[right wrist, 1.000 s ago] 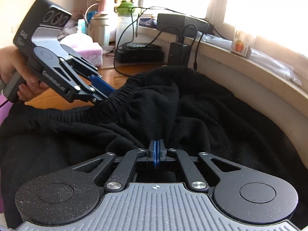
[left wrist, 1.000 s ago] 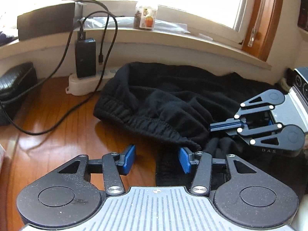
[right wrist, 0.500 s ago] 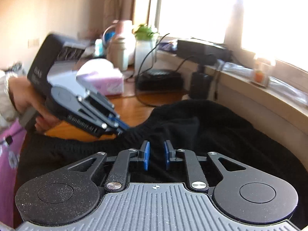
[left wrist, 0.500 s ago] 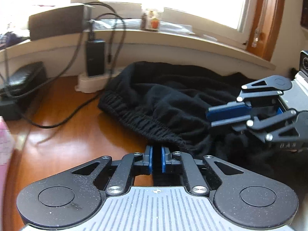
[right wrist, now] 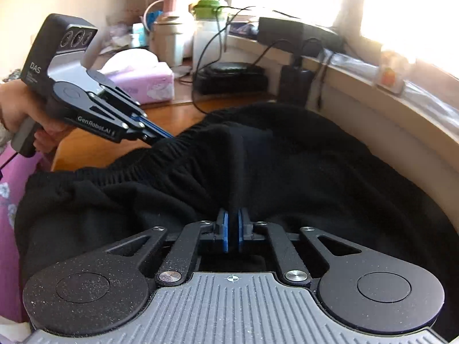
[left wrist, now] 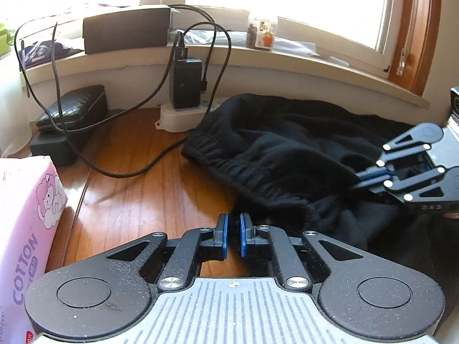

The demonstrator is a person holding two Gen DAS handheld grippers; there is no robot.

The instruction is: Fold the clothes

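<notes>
Black trousers (left wrist: 287, 143) with an elastic waistband lie bunched on the wooden table (left wrist: 143, 200) under the window. My left gripper (left wrist: 233, 229) is at the waistband's near edge with its pads almost together. In the right wrist view, the left gripper (right wrist: 167, 137) has its tips pinching the waistband. My right gripper (right wrist: 231, 226) is closing its jaws on a raised fold of the trousers (right wrist: 287, 172), and the cloth tents up from its pads. In the left wrist view the right gripper (left wrist: 358, 180) reaches into the cloth from the right.
A pink tissue box (left wrist: 25, 229) stands at the near left. A white power strip (left wrist: 183, 117) with a black adapter (left wrist: 186, 83) and loose cables sits beside the trousers. A black case (left wrist: 71, 109) lies at the back left. Jugs (right wrist: 172, 40) stand farther left.
My left gripper went from open to shut at the waistband and shifted left, which brought the tissue box into view. My right gripper opened briefly, then closed again on the fabric.
</notes>
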